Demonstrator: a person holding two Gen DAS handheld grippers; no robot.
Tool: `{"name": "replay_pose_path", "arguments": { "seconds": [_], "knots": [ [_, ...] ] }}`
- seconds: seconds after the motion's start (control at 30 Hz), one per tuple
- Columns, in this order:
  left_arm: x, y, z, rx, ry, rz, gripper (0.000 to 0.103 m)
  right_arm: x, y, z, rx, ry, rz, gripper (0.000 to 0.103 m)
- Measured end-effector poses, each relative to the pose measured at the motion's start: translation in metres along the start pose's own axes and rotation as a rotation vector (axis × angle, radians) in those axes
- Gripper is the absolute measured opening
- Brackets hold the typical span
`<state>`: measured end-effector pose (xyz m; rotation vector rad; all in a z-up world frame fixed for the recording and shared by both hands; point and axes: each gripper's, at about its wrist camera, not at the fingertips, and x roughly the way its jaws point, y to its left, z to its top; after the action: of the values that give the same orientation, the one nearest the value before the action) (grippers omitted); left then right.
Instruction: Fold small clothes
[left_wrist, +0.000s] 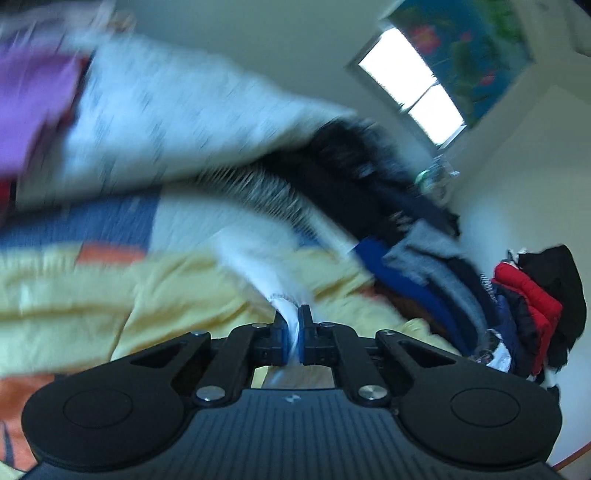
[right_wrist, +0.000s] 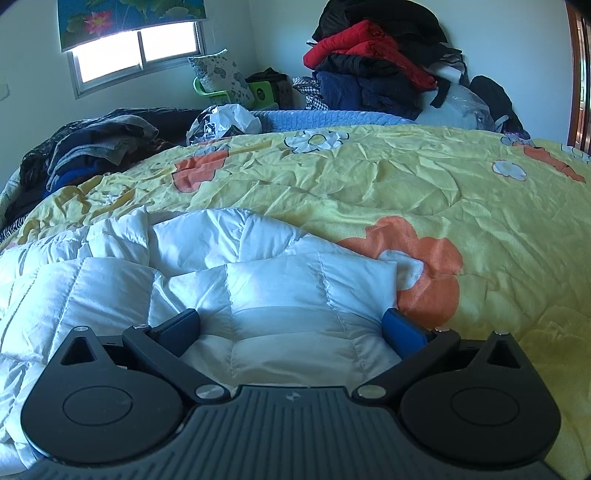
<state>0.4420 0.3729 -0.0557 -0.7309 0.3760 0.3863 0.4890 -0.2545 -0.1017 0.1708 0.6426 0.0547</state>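
On the bed's yellow floral quilt lies a white quilted puffer jacket. Left gripper: blue pads clamped together on a white hemmed edge of fabric; view motion-blurred. Right gripper: jaws wide apart, straddling the jacket, pads beside the fabric without pinching it.
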Motion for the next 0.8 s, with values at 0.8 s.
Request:
{"name": "replay_pose_path", "arguments": {
  "seconds": [0.8],
  "knots": [
    [-0.143, -0.166, -0.299, 0.504, 0.216, -0.51, 0.006, -0.004, -0.007, -0.002, 0.056, -0.027, 0.029, 0.1]
  ]
}}
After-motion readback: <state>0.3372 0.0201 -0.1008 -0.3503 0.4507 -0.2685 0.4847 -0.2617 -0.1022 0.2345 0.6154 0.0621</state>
